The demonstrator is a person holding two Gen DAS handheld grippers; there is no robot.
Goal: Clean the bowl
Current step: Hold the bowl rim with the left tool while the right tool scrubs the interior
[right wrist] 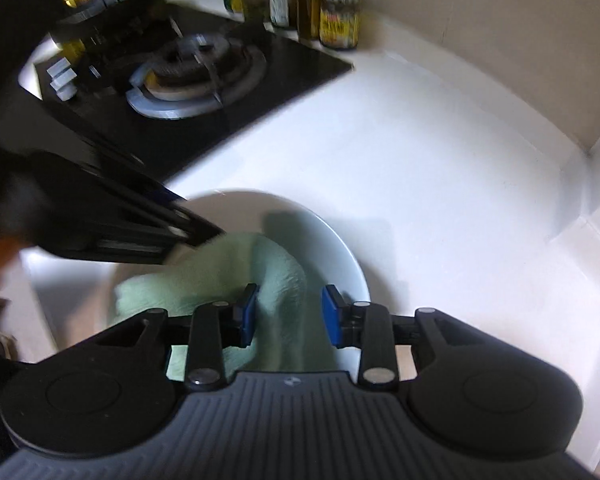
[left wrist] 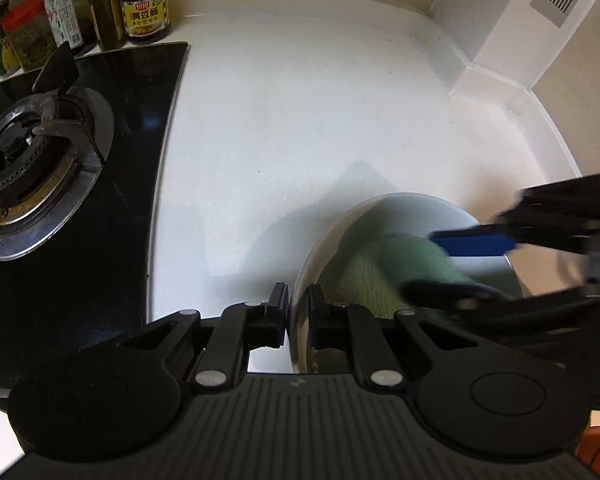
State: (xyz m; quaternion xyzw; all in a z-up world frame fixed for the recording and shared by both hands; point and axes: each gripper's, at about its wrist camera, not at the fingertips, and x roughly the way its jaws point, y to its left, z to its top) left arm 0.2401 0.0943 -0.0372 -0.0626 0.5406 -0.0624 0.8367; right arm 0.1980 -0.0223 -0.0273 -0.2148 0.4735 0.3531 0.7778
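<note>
A white bowl (left wrist: 412, 208) sits on the white counter, tilted. My left gripper (left wrist: 298, 316) is shut on the bowl's near rim, one finger outside and one inside. A green cloth (left wrist: 364, 268) lies inside the bowl. My right gripper (right wrist: 288, 314) is shut on the green cloth (right wrist: 284, 280) and holds it down inside the bowl (right wrist: 340, 248). The right gripper also shows, blurred, in the left wrist view (left wrist: 460, 268). The left gripper shows blurred at the left of the right wrist view (right wrist: 196, 232).
A black glass hob with a gas burner (left wrist: 32, 136) lies to the left. Several jars and bottles (left wrist: 144, 8) stand behind it against the wall. The white counter (left wrist: 300, 112) runs to a boxed corner (left wrist: 500, 40) at the back right.
</note>
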